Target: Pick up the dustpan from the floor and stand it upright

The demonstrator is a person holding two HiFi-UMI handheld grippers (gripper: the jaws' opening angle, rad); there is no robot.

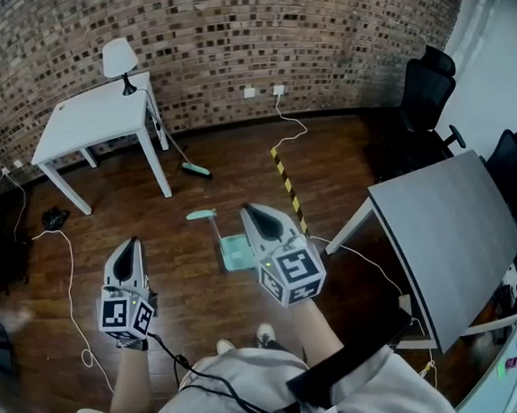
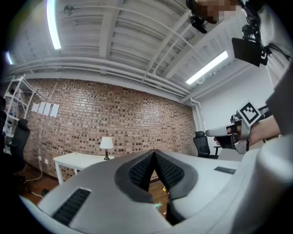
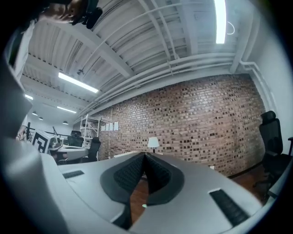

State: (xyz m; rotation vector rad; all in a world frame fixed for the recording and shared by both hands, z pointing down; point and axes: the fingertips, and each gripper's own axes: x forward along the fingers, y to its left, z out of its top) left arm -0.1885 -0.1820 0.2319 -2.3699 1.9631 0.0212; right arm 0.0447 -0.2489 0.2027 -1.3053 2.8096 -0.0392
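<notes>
**Item: dustpan** point(image 1: 235, 252). Green, lying flat on the wood floor point(image 1: 345, 162) just ahead of the person's feet. Its handle point(image 1: 203, 215) points away toward the brick wall. The near right corner is covered by the right hand-held gripper. Not held and not touched.

**Item: left hand-held gripper** point(image 1: 132, 244). Jaws together, nothing between them. It is raised well above the floor, left of the pan.

**Item: right hand-held gripper** point(image 1: 252, 210). Jaws together, nothing between them. It is also raised, and overlaps the pan only in line of sight.

**Other stock:** broom point(image 1: 193, 169) by the white tabletop point(image 1: 89, 121); lamp point(image 1: 120, 62); striped tape point(image 1: 285, 185); cable point(image 1: 71, 289).

**Hazards, judged:**
- Both pairs of jaws are closed. Brought down like this, they would shove the pan rather than take it.
- The handle is thin, so a grip near its end may let the pan swing or slip.
- Stood on a narrow edge on smooth wood, the pan could topple once let go.
- The cable near the feet is a trip risk.

**View notes:**
- Only the head view shows the dustpan clearly, and the floor layout.
- Both gripper views look level at the wall and ceiling and show the ribbed pads meeting.
- The left gripper view point(image 2: 154, 154) also catches the other tool at its right edge.
- The right gripper view point(image 3: 144, 156) shows a shelf rack and chairs that are unseen from the head view.
</notes>
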